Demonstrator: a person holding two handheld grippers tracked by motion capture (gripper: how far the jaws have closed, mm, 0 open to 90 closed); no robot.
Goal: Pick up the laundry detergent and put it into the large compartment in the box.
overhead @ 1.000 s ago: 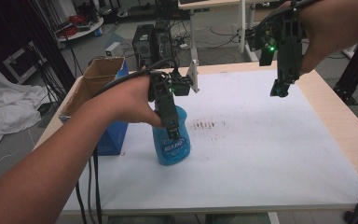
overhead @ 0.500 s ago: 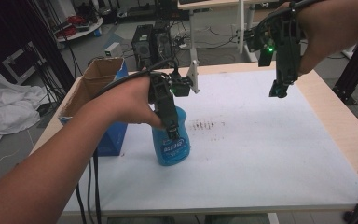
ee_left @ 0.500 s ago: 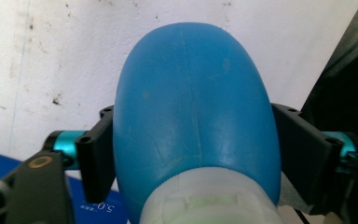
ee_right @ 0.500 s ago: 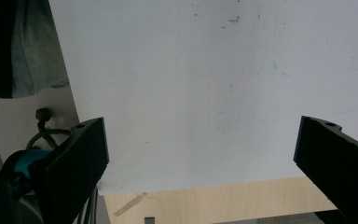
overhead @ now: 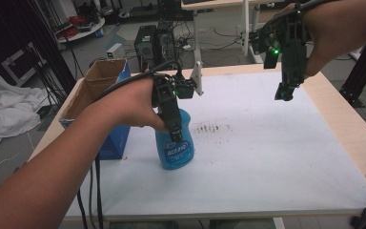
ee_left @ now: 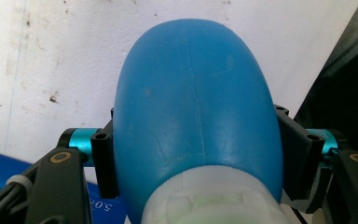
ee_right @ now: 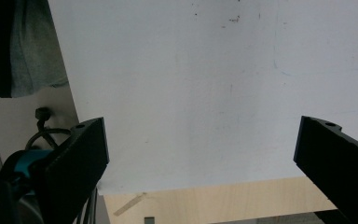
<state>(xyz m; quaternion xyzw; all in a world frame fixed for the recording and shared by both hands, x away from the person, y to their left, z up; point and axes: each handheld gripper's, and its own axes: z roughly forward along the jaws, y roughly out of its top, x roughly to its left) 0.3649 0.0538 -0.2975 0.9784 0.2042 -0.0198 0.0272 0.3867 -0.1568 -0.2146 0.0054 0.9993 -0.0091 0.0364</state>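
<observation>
Left gripper (overhead: 175, 136) clamping the blue bottle (overhead: 175, 149) at centre-left of the high frame, jaws pressing both flanks of the body as seen in the left gripper view (ee_left: 196, 116). Bottle standing upright on the white table (overhead: 267, 157), beside the blue cardboard box (overhead: 106, 86) at the left edge; barely shifting since a second ago, so probably pausing mid-hold rather than lifting. Right gripper (overhead: 284, 93) hanging at upper right above the table, drifting only slightly, jaws spread wide on nothing (ee_right: 200, 149). Dark smudges (overhead: 213, 128) marking the surface just right of the bottle.
</observation>
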